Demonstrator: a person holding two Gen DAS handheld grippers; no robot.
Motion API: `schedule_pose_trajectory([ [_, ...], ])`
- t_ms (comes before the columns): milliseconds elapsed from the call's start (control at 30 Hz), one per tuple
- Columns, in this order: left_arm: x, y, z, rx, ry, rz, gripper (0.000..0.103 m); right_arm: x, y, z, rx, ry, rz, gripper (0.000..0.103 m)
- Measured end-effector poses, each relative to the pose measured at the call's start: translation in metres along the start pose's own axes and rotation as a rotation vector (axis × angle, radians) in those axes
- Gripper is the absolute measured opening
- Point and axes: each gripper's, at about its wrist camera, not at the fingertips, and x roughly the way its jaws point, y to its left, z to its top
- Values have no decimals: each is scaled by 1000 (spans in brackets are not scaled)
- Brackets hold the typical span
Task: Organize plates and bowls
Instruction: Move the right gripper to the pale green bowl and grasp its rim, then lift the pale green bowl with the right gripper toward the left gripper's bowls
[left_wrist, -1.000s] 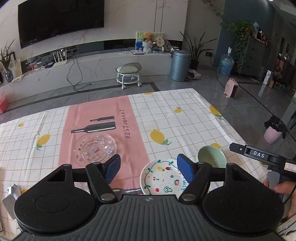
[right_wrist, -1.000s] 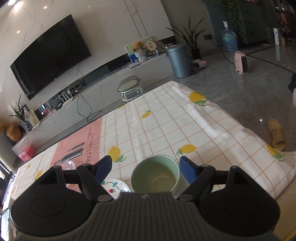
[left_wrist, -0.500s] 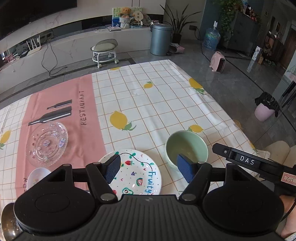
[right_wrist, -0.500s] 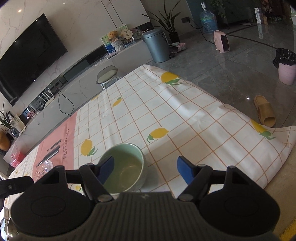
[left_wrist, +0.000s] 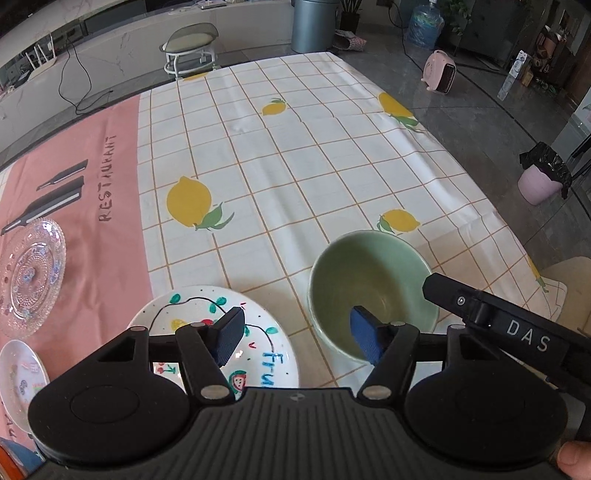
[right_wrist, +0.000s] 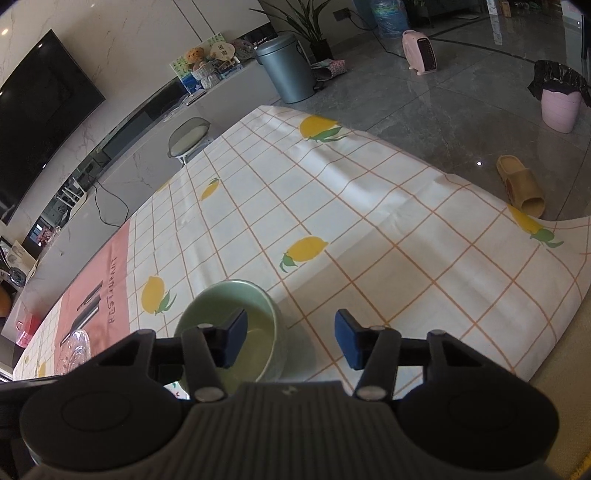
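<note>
The items lie on a checked tablecloth (left_wrist: 295, 155). From left to right in the left wrist view: a small white dish (left_wrist: 16, 384) at the frame edge, a clear glass plate (left_wrist: 29, 273) on the pink panel, a painted plate (left_wrist: 192, 314) and a green bowl (left_wrist: 369, 273).

The left gripper (left_wrist: 295, 336) hangs over the gap between painted plate and bowl. Its jaws have just been closing slightly but stand wide apart and hold nothing.

The right gripper (right_wrist: 290, 339) straddles the bowl's right wall (right_wrist: 275, 332): 1 finger (right_wrist: 232, 336) is inside the bowl, the other outside it. Its jaws have just been closing with the rim between them. The outer pad is clear of the wall, so no grip is made.

Step in hand, as judged: grasping the green bowl by its rim. The next move calls for closing the right gripper until both pads press the wall, then lifting straight up. The destination cannot be determined.
</note>
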Motion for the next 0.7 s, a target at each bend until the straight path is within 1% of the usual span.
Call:
schedule_pose_trajectory([
  [33, 3, 0, 1, 2, 7, 2, 70, 3, 2, 0, 0, 12, 6, 49],
  [67, 7, -1, 2, 11, 13, -1, 68, 6, 3, 0, 1, 22, 6, 48],
  [133, 14, -2, 5, 31, 35, -25, 66, 10, 4, 1, 2, 39, 3, 43],
  [200, 20, -2, 7, 41, 57, -33, 65, 15, 3, 2, 9, 60, 11, 36],
  [233, 23, -1, 8, 43, 60, -36, 61, 18, 2, 3, 13, 77, 16, 35],
  [267, 25, -1, 8, 46, 62, -41, 52, 22, 3, 3, 12, 97, 20, 35],
  [300, 27, -2, 9, 53, 67, -46, 46, 25, 3, 3, 7, 113, 28, 33],
  [333, 28, -2, 9, 60, 78, -52, 34, 27, 4, 2, -1, 126, 34, 31],
  [367, 30, -3, 10, 60, 90, -60, 28, 29, 6, 2, -13, 135, 35, 30],
  [400, 32, -3, 11, 49, 99, -74, 26, 30, 8, 2, -24, 140, 34, 29],
  [433, 34, -3, 11, 37, 107, -86, 17, 32, 10, 1, -36, 147, 29, 29],
  [467, 35, -4, 11, 33, 116, -94, 15, 34, 13, 0, -51, 161, 18, 28],
  [500, 35, -6, 11, 42, 118, -87, 15, 36, 15, -1, -64, 173, 2, 24],
  [600, 35, -11, 13, 85, 122, -62, 15, 40, 18, -3, -92, 194, -21, 18],
  [700, 35, -12, 15, 72, 140, -48, 14, 40, 17, -3, -87, 191, -18, 17],
])
